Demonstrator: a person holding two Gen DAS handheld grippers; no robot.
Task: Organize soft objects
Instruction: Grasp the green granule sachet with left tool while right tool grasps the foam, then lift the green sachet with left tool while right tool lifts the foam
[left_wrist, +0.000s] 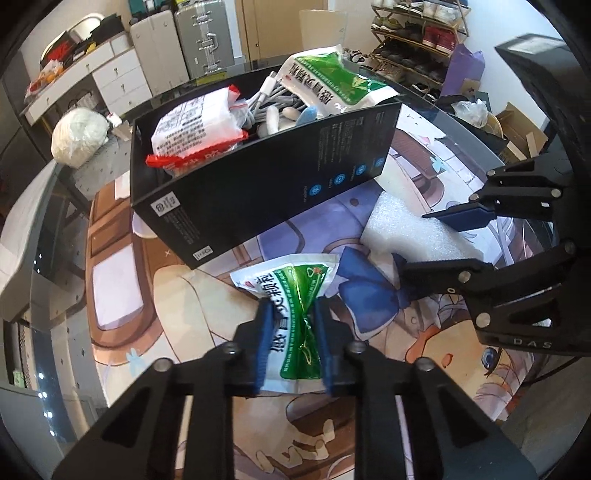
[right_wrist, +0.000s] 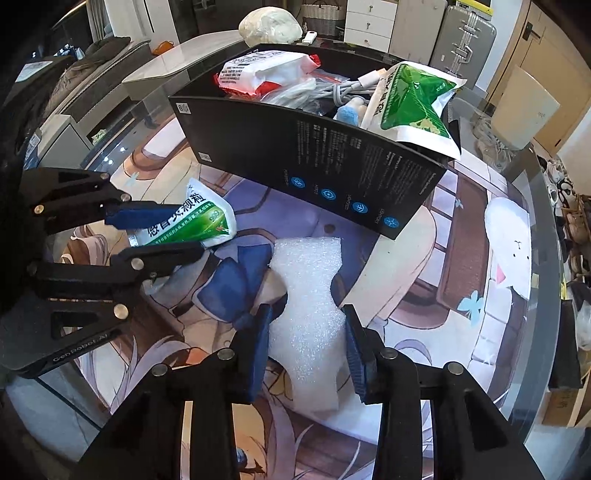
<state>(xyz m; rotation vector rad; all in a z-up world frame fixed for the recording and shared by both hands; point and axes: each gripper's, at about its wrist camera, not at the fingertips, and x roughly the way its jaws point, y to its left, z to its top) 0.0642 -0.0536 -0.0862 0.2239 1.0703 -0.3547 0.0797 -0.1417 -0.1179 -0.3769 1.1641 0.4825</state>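
Observation:
My left gripper (left_wrist: 293, 343) is shut on a green and white medicine packet (left_wrist: 291, 295), pinched at its middle just above the mat; it also shows in the right wrist view (right_wrist: 184, 221). My right gripper (right_wrist: 307, 347) has its jaws on both sides of a white foam piece (right_wrist: 306, 295) lying on the mat, pads touching its sides; the foam also shows in the left wrist view (left_wrist: 417, 229). A black box (left_wrist: 258, 184) behind them holds a second green packet (left_wrist: 332, 81), a red and white packet (left_wrist: 195, 122) and cables.
The box (right_wrist: 314, 162) stands on a printed anime mat (right_wrist: 461, 258) over a glass table. A white round bundle (left_wrist: 79, 134) lies beyond the table's far left. Suitcases, drawers and a shoe rack (left_wrist: 417, 37) stand in the background.

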